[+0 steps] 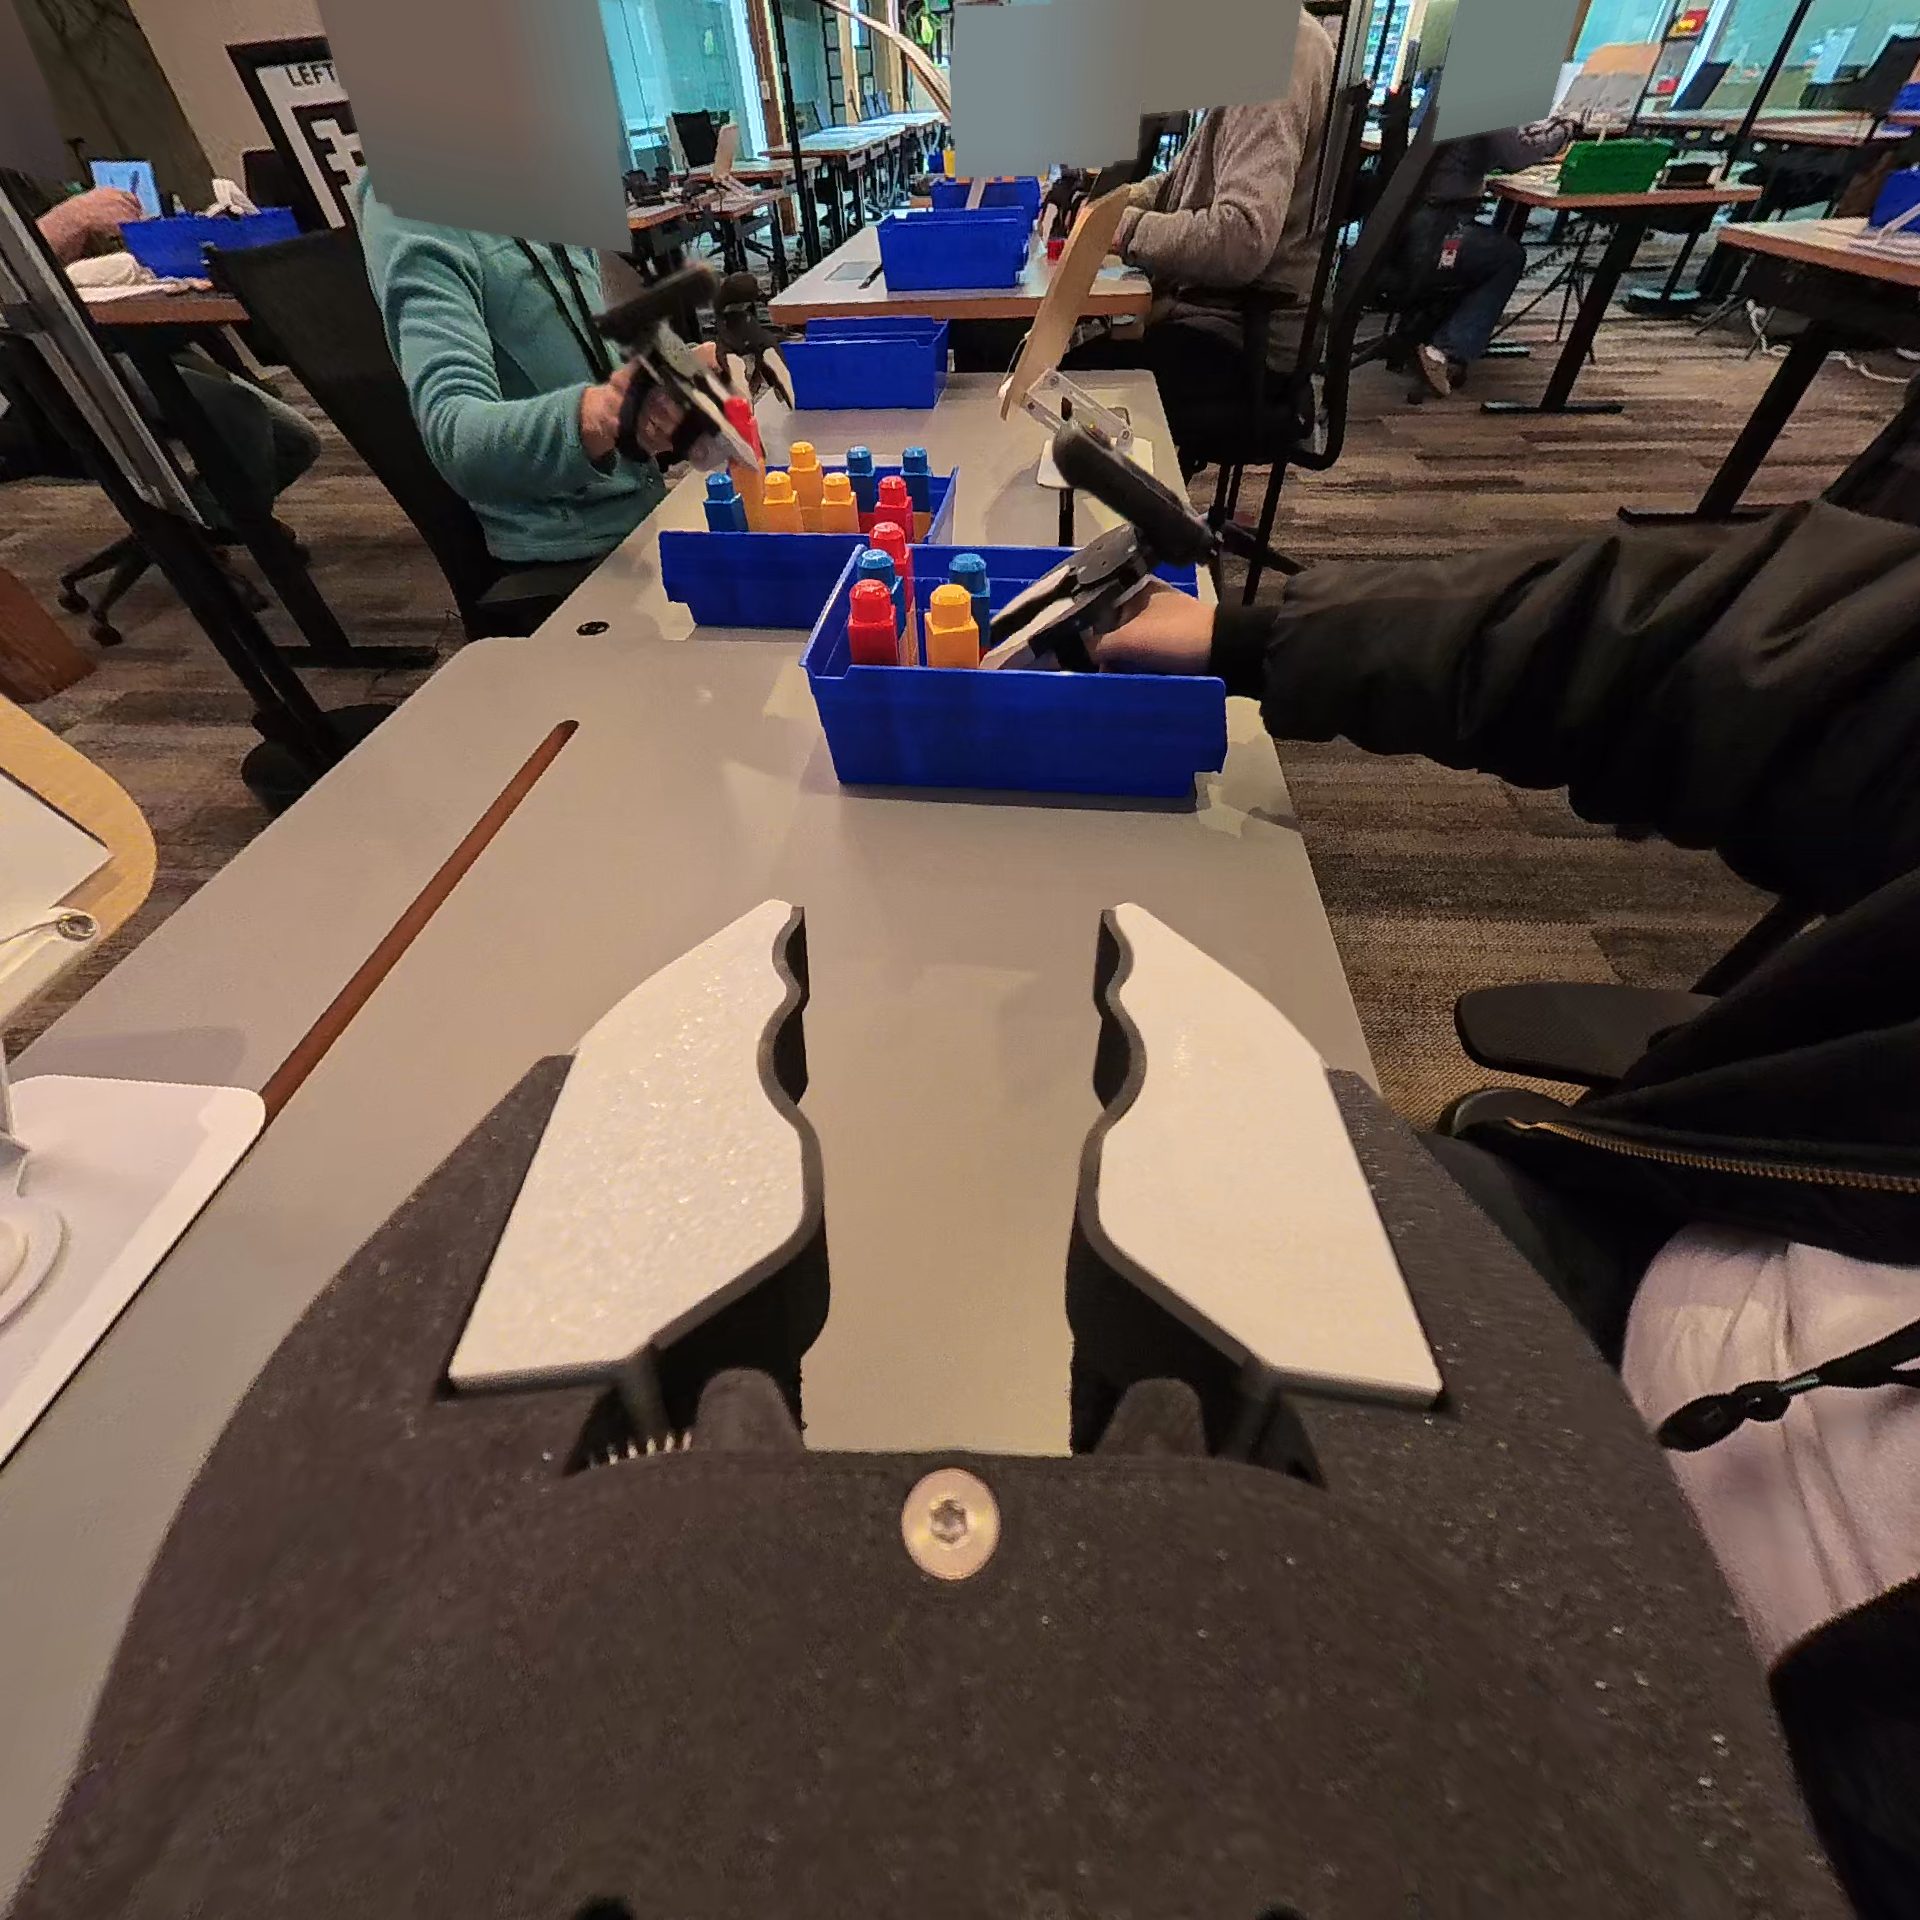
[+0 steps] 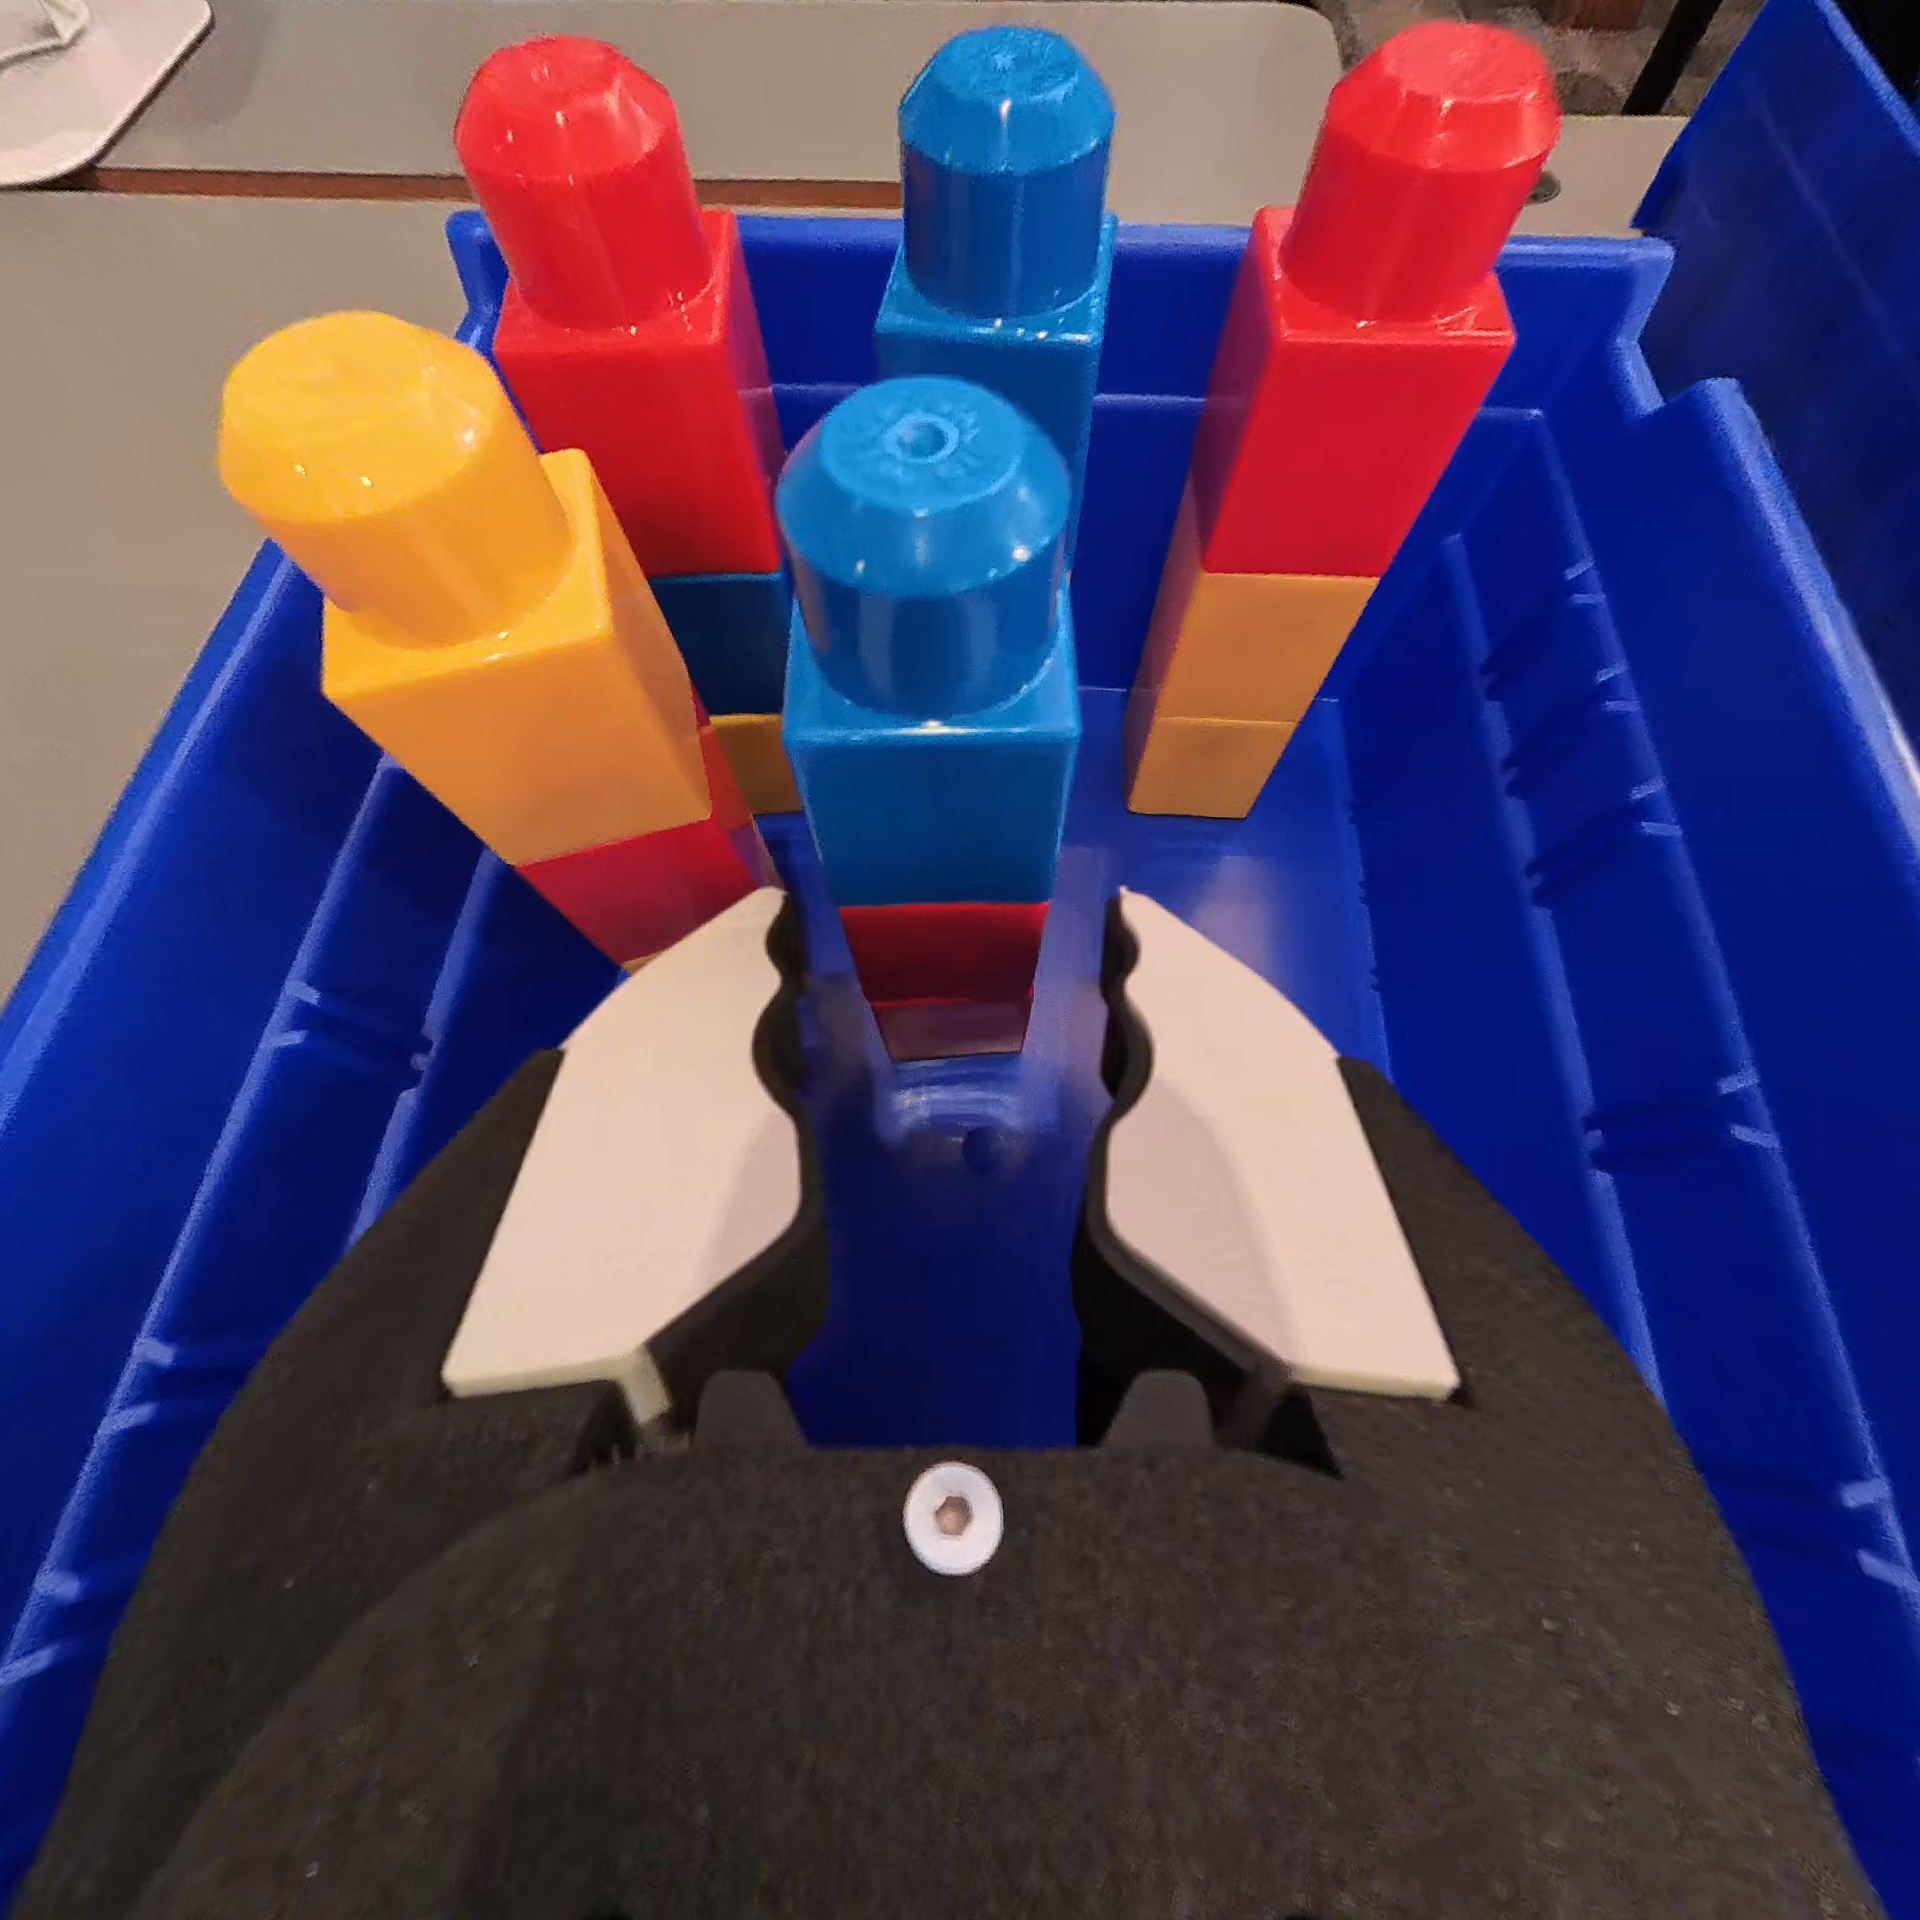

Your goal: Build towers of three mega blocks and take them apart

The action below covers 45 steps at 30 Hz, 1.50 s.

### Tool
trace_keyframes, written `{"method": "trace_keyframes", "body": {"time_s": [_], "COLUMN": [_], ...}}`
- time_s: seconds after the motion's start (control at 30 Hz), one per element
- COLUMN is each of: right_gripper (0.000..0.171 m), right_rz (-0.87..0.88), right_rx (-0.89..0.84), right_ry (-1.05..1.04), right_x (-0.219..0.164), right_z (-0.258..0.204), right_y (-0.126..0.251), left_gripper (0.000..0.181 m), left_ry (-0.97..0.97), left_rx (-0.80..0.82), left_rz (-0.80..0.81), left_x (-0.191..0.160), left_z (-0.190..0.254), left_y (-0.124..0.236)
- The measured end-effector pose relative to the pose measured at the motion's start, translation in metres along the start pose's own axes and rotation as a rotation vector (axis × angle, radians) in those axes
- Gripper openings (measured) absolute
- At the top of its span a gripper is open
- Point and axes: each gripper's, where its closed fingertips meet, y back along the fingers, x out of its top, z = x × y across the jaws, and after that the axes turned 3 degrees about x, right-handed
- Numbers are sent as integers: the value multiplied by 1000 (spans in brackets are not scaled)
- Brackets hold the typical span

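Several block towers stand in a blue bin (image 2: 1558,935). In the right wrist view my right gripper (image 2: 951,914) is open inside the bin, its fingers on either side of the base of a tower with a blue top block (image 2: 930,727) over red blocks, not gripping it. Around it stand a yellow-topped tower (image 2: 488,644), two red-topped towers (image 2: 623,364) (image 2: 1361,395) and a blue-topped tower (image 2: 997,239). My left gripper (image 1: 951,925) is open and empty over the grey table (image 1: 623,831), well short of the bin (image 1: 1018,727). The right gripper (image 1: 1049,613) shows there reaching into the bin.
A second blue bin (image 1: 769,577) with more block towers stands behind mine, where another person in a teal sleeve (image 1: 468,353) works with grippers. A white stand base (image 1: 114,1195) sits at the table's left. My black sleeve (image 1: 1558,675) crosses from the right.
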Motion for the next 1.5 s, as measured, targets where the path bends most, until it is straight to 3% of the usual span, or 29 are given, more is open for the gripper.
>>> {"method": "trace_keyframes", "body": {"time_s": [0.13, 0.27, 0.4, 0.53, 0.67, 0.8, 0.9, 0.97, 1.23, 1.5], "right_gripper": [61, 60, 52, 53, 62, 61, 58, 58, 58, 56], "right_rz": [27, 87, 249, 394, 514, 494, 473, 451, 318, 273], "right_rx": [-13, -62, -66, 43, 273, 506, 567, 608, 670, 644], "right_ry": [-14, 19, 78, 162, 278, 278, 304, 319, 376, 334], "right_x": [4, 15, 59, 106, 134, 137, 135, 132, 119, 109], "right_z": [1, 0, -23, -82, -164, -233, -269, -290, -322, -299], "right_y": [18, 63, 121, 157, 164, 141, 120, 110, 92, 83], "left_gripper": [61, 70, 76, 74, 48, 44, 47, 43, 39, 39], "left_ry": [26, 65, 58, -16, -67, 53, 304, 412, 557, 548], "left_rx": [39, 159, 378, 642, 934, 1088, 1070, 1028, 951, 962], "left_rz": [19, 52, 135, 259, 47, -322, -507, -546, -835, -880], "left_x": [4, 10, 19, 22, -31, -120, -186, -212, -294, -316], "left_z": [-3, 2, 7, 20, 20, -6, -28, -43, -102, -134], "left_y": [10, 46, 120, 226, 320, 378, 382, 368, 344, 326]}}
